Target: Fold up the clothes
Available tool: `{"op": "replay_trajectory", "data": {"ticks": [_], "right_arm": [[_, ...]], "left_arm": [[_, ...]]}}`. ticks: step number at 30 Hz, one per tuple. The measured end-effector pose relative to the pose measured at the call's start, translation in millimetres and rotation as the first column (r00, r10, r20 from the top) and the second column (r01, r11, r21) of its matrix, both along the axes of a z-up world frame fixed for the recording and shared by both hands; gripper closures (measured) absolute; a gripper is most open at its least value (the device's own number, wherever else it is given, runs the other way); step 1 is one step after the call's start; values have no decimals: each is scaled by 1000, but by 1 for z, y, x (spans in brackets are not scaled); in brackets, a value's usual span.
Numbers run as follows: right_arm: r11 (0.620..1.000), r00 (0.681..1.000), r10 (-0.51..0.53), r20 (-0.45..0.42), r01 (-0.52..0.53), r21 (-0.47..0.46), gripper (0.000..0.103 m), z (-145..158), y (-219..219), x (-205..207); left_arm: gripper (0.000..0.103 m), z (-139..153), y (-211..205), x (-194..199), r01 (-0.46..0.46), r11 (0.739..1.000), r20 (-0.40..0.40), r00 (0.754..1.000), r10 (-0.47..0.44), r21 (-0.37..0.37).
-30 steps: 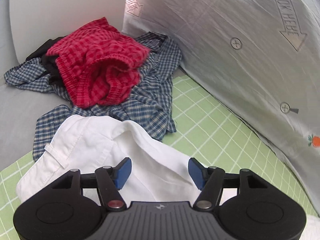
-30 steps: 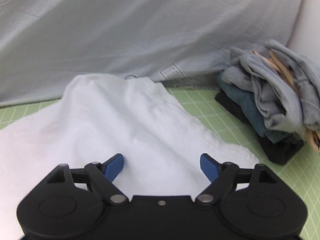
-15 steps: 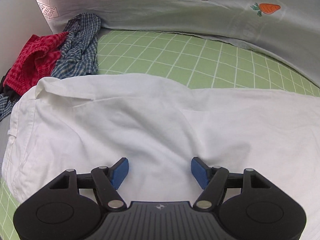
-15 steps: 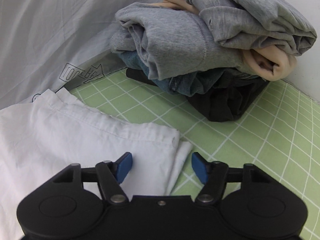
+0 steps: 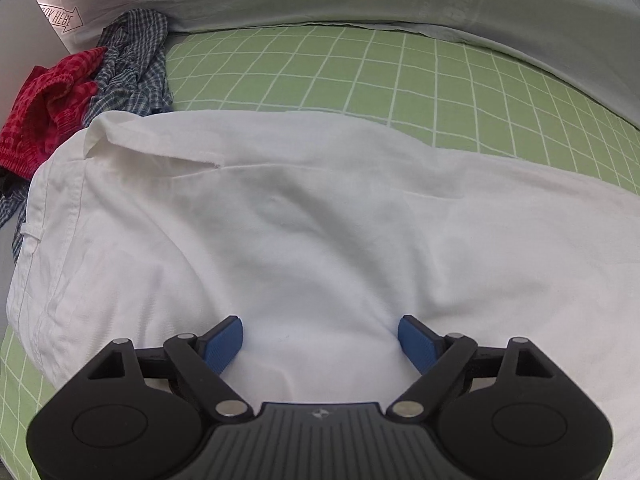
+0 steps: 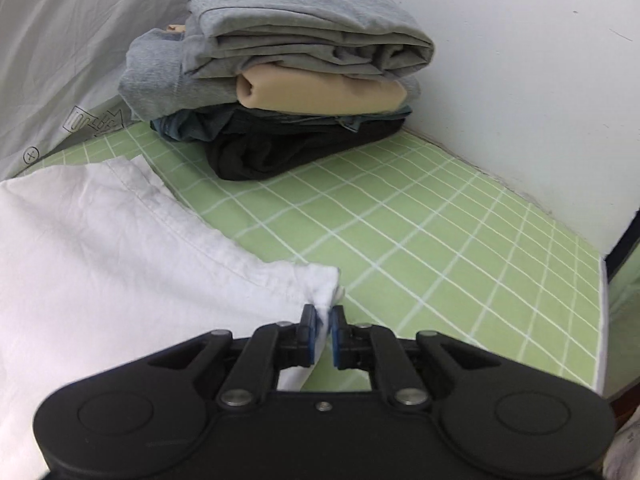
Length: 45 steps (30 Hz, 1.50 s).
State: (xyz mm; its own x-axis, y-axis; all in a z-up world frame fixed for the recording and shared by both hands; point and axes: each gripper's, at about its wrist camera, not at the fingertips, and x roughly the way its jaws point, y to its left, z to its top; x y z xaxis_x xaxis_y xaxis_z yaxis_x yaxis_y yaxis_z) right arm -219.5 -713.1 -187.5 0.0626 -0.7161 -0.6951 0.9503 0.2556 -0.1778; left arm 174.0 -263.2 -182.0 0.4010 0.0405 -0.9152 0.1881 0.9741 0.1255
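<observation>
Half a second ago the right gripper (image 6: 323, 334) hung spread above the white garment (image 5: 304, 216); now its blue pads are pinched on that garment's near corner. White cloth lies spread flat across the green checked sheet (image 6: 420, 232). Over its middle the left gripper (image 5: 320, 340) hovers with jaws wide apart, gripping nothing. Beyond the left end sits a heap of red and blue checked clothes (image 5: 92, 92); past the right end, a folded stack (image 6: 280, 80) stands against the wall.
</observation>
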Motion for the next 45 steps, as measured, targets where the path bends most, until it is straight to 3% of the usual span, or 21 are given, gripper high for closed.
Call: {"op": "replay_trajectory", "data": {"ticks": [4,6,8,11,13,15,17,21,23,24,27,30,32,34,41,45], "right_arm": [[1000,996,16,-86,-15,8,93,-5,13,-26],[999,994,27,-103,-30,-26,83,-1,11,-20],[996,993,29,-118,-39,-85,56,6,8,-9],[984,989,121,-83,-131,-121,54,12,-9,20],[970,977,204,-57,-210,-121,54,13,-24,44],[947,953,302,8,-299,-114,62,13,-39,66],[929,930,363,57,-356,-100,84,11,-56,87],[913,910,406,86,-401,-76,78,3,-83,120],[909,905,416,89,-411,-63,61,-1,-95,135],[907,903,420,91,-417,-57,59,-4,-101,142],[903,893,425,149,-430,7,60,-11,-112,145],[888,880,453,142,-459,12,62,-13,-110,146],[878,871,471,136,-478,15,73,-15,-109,147],[884,881,464,97,-467,8,101,-13,-109,148],[926,926,377,18,-376,-35,101,-7,-122,149],[928,927,372,-37,-373,-19,99,-4,-117,157]], "left_arm": [[15,0,-3,-9,39,999,-33,999,-38,6],[13,0,-5,-14,58,998,-49,997,-57,9],[10,0,-7,-13,73,997,-68,995,-72,17],[5,-2,-8,-8,76,997,-86,994,-73,35],[3,-2,-6,-7,70,997,-88,994,-66,39],[2,-3,-5,-9,62,997,-85,995,-58,41],[0,-3,-4,-10,54,998,-82,995,-51,38],[0,-4,-3,-10,36,999,-76,997,-33,37],[0,-4,-2,-11,27,999,-73,997,-24,38],[0,-4,-2,-11,22,999,-71,997,-20,38],[0,-4,-2,-11,11,999,-67,998,-8,40],[0,-4,-3,-11,5,999,-68,998,-2,41],[0,-4,-3,-12,4,999,-70,998,-1,42],[0,-4,-2,-12,5,999,-72,997,-2,40],[0,0,3,-15,12,1000,-65,998,-10,20],[0,5,7,-22,16,1000,-53,998,-16,2]]}}
